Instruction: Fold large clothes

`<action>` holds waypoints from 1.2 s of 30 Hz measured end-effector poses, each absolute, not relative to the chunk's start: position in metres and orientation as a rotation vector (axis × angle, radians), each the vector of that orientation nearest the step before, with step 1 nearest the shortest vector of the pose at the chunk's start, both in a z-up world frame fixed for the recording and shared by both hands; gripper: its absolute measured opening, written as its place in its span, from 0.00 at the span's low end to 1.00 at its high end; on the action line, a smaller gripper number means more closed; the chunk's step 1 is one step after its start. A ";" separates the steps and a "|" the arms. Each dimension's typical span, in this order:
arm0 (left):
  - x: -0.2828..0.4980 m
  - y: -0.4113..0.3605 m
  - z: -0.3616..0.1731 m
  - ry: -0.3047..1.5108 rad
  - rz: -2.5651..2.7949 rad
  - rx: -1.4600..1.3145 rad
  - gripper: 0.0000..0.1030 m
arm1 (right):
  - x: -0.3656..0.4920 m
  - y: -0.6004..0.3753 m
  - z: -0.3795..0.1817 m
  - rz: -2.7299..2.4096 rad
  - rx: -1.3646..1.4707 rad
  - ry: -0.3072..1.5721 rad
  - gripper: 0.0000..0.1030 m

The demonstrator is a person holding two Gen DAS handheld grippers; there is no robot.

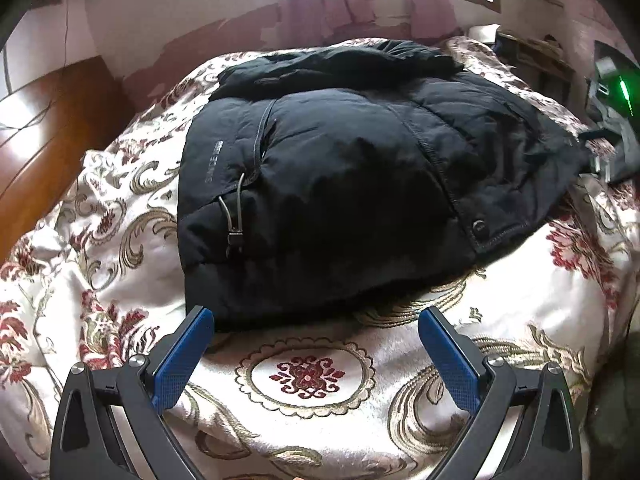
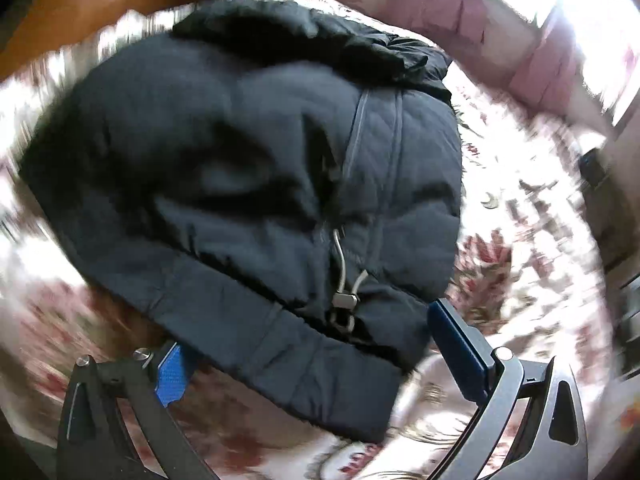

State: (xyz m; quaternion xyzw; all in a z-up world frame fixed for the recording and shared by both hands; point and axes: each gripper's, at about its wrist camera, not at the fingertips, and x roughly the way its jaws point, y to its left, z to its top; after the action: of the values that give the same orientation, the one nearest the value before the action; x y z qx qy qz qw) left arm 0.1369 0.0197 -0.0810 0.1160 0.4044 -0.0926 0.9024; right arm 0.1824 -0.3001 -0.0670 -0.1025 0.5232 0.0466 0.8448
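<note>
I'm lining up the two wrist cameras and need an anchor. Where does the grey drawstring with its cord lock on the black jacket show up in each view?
Left wrist view: the drawstring cord lock sits left of centre, on the black jacket, above the left finger.
Right wrist view: the cord lock is lower centre, near the jacket's hem.
Shared landmark: the floral bedspread under the jacket.

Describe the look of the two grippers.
The left gripper and the right gripper look alike: black angular linkage frames with triangular cutouts and round silver pivot bolts, each carrying two flat fingers faced with blue textured pads. No cables, sleeves or hands show.
</note>
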 end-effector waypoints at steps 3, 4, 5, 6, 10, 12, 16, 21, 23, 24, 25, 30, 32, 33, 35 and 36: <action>0.133 0.022 -0.077 0.816 -0.210 0.247 1.00 | 0.205 -0.310 -0.039 0.173 -0.100 1.104 0.99; 0.132 0.023 -0.075 0.809 -0.215 0.247 1.00 | 0.213 -0.312 -0.031 0.202 -0.065 1.102 0.99; 0.131 0.023 -0.074 0.805 -0.219 0.248 1.00 | 0.217 -0.313 -0.025 0.218 -0.036 1.101 0.99; 0.131 0.023 -0.074 0.801 -0.218 0.254 1.00 | 0.225 -0.316 -0.016 0.232 0.007 1.095 0.99; 0.137 0.017 -0.080 0.812 -0.225 0.275 1.00 | 0.256 -0.323 0.003 0.254 0.062 1.073 0.99; 0.140 0.012 -0.084 0.816 -0.231 0.295 1.00 | 0.258 -0.318 0.003 0.272 0.043 1.082 0.99; 0.145 0.003 -0.094 0.819 -0.240 0.350 1.00 | 0.237 -0.307 -0.014 0.343 -0.047 1.099 0.99; 0.148 -0.005 -0.104 0.816 -0.256 0.453 1.00 | 0.184 -0.295 -0.059 0.386 -0.217 1.153 0.99; 0.146 -0.005 -0.106 0.814 -0.262 0.471 1.00 | 0.163 -0.287 -0.078 0.383 -0.318 1.169 0.99; 0.146 -0.004 -0.107 0.814 -0.261 0.476 1.00 | 0.156 -0.282 -0.086 0.364 -0.369 1.176 0.99; 0.146 -0.003 -0.108 0.815 -0.259 0.481 1.00 | 0.152 -0.280 -0.095 0.339 -0.415 1.177 0.99; 0.146 -0.003 -0.114 0.815 -0.243 0.517 1.00 | 0.161 -0.285 -0.109 0.186 -0.458 1.136 0.99; 0.144 -0.003 -0.115 0.812 -0.239 0.523 1.00 | 0.168 -0.290 -0.099 0.170 -0.399 1.102 0.94; 0.143 -0.004 -0.114 0.809 -0.240 0.523 1.00 | 0.170 -0.291 -0.093 0.172 -0.379 1.083 0.89; 0.139 -0.006 -0.114 0.790 -0.225 0.533 1.00 | 0.175 -0.290 -0.084 0.193 -0.357 1.057 0.63; 0.136 -0.008 -0.114 0.777 -0.221 0.542 1.00 | 0.176 -0.287 -0.081 0.206 -0.355 1.048 0.58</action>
State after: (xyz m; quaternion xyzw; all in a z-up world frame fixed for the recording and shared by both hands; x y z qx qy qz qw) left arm 0.1357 -0.0084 -0.1138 0.2605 0.3734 -0.1063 0.8840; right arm 0.1759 -0.2867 -0.0811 -0.1682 0.4970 0.0975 0.8457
